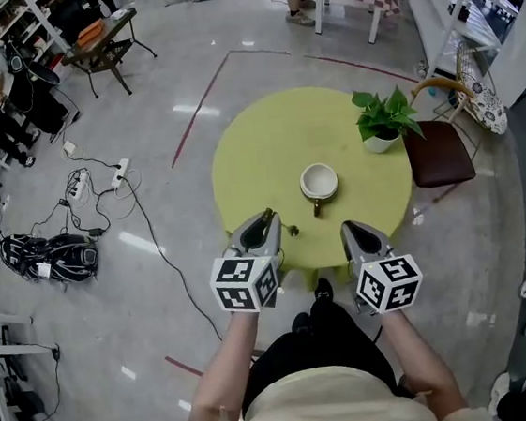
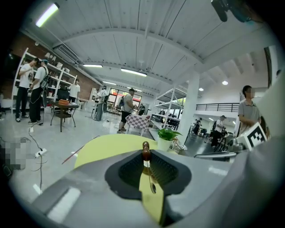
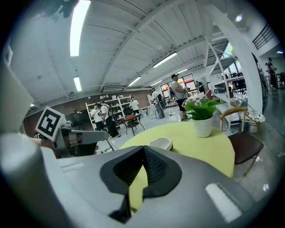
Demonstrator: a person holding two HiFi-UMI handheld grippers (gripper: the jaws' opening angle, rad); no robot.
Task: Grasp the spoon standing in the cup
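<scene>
The left claw (image 1: 268, 219) is gripping the thin, knob-ended spoon (image 2: 145, 147) over the round yellow-green worktop's (image 1: 265, 148) near edge, clear of the white cup (image 1: 319, 181) at the middle. The right claw (image 1: 351, 230) is hovering closed and empty beside it. Bare worktop is ringing the bowl-shaped cup.

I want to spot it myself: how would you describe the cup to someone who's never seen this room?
Find the round yellow-green table on the grey floor. Near its middle sits the cup. It is low, wide and white, unlike the taller pot of green leaves near the table's right edge.
</scene>
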